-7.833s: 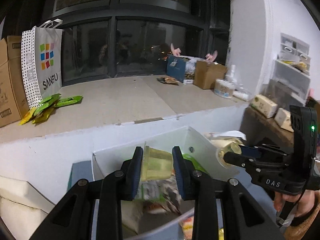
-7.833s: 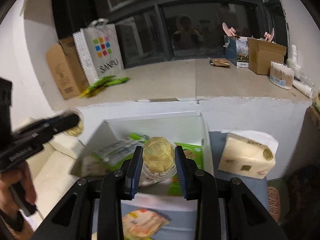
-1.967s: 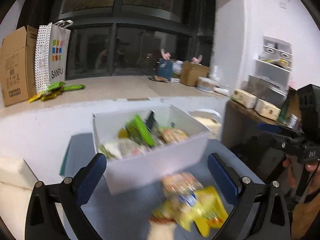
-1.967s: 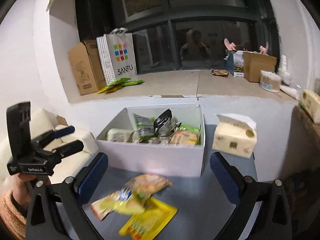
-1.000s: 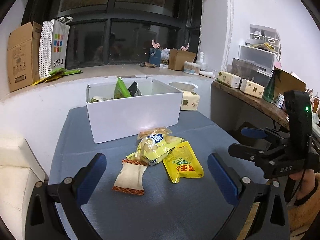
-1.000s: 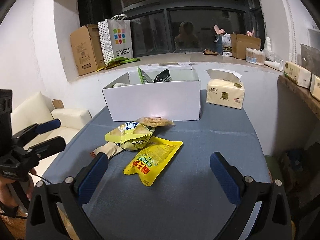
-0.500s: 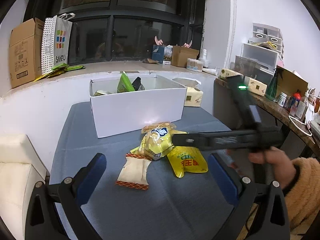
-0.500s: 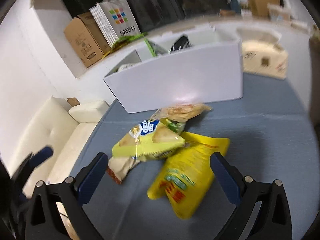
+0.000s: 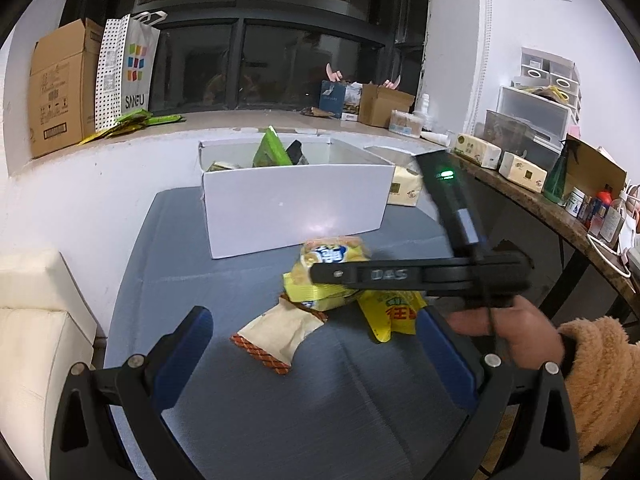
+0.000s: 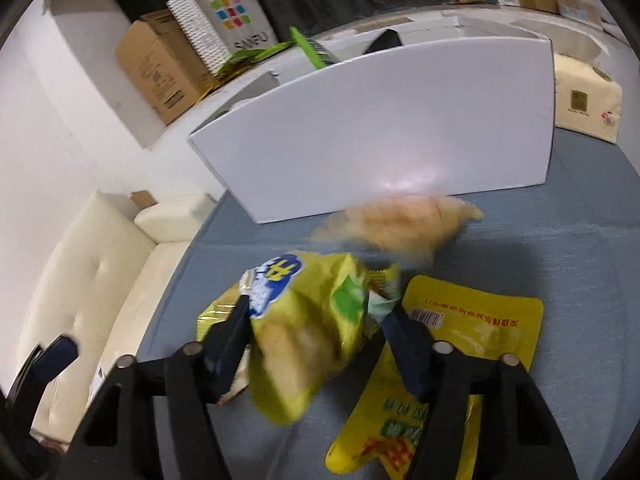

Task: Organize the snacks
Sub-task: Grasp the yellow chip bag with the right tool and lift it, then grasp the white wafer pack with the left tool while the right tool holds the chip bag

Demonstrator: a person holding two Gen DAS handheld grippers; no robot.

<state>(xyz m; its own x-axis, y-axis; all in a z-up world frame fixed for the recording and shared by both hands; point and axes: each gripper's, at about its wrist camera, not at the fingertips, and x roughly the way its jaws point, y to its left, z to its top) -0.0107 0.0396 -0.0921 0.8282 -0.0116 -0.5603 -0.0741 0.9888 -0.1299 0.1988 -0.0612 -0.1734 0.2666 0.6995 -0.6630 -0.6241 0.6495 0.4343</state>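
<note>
Yellow snack bag with blue logo: between the fingers of the right tool, which press into both its sides; grasped. Positioned over the pile on the blue worktop, in front of the white box; raised off the pile or resting on it, cannot tell. Same bag in the left wrist view, partly hidden behind the right tool, which reaches across from the right side of the frame, held by a hand in a fuzzy orange sleeve.

Yellow flat pouch: flat on the worktop, just right of the grasped bag, partly under the right tool's finger. Pale snack packet: blurred, near the front wall of the white box. Beige packet with red-patterned edge: flat on the worktop, nearest the left tool.

Left tool: released, fingers spread wide, holding nothing, positioned well back from the pile.

White box: open at the top, near the far edge of the worktop, with a green packet and a dark packet protruding above the rim. Tissue pack: just beside the right end of the box.

Window ledge behind: cardboard box, dotted shopping bag, green packets. White sofa beside the worktop.
</note>
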